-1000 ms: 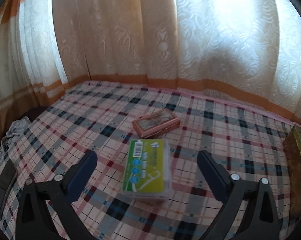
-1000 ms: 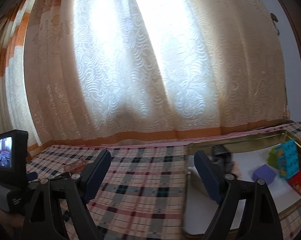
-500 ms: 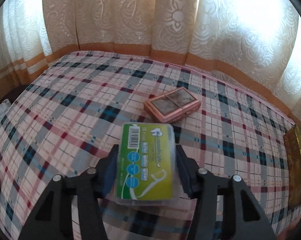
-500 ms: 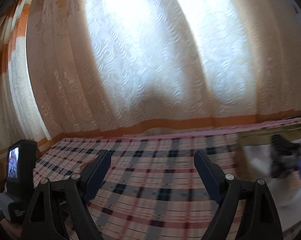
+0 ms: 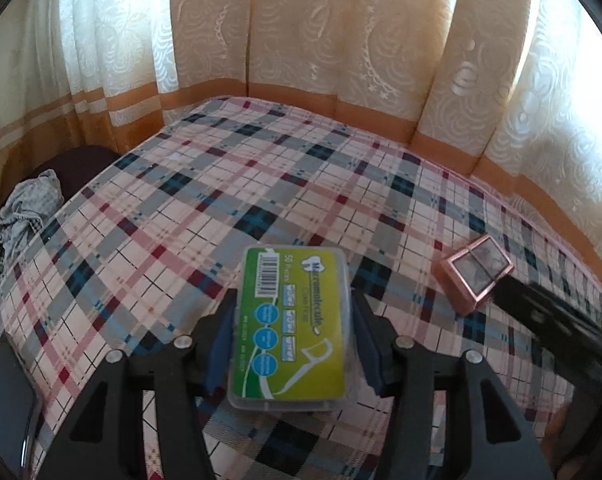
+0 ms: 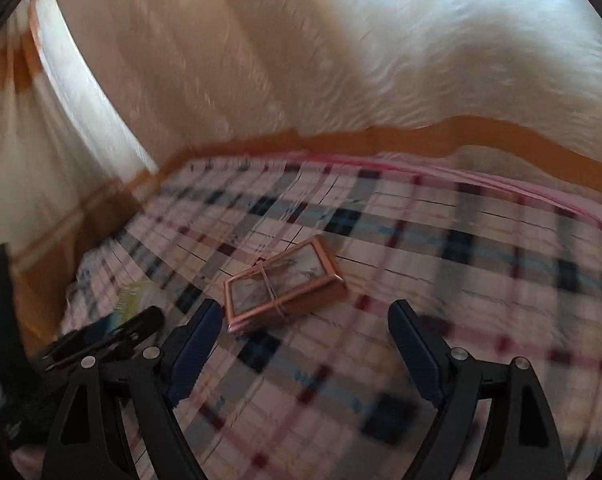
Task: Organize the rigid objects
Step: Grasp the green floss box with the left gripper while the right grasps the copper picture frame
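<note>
Green-and-yellow labelling covers the lid of the clear plastic floss-pick box [image 5: 289, 330], which sits pinched between the two blue-padded fingers [image 5: 220, 350] of the left gripper [image 5: 291, 350], one pad pressed to each long side. The box projects forward beyond the fingertips, its barcode end farthest from the gripper; whether it rests on the plaid cloth [image 5: 221, 184] or is raised off it cannot be told from the left wrist view. Ahead of this gripper and off to its right lies a rose-gold framed glass case [image 5: 477, 274], flat on the cloth and well apart from the box. A dark blurred bar [image 5: 557, 328], apparently part of the other tool, reaches in from the right edge, its tip just beside the case. To the left, beyond the cloth's edge, a crumpled grey fabric [image 5: 25, 208] is heaped. Cream lace curtains [image 5: 321, 32] with an orange band hang behind. In the blurred right wrist view, the right gripper [image 6: 305, 344] has its fingers spread wide with nothing between them; the same case [image 6: 283, 284], tied round its middle with thin string, lies just ahead of it, nearer the left finger [image 6: 193, 344], with no contact visible. The floss-pick box shows as a yellow-green smear at this gripper's far left.
</note>
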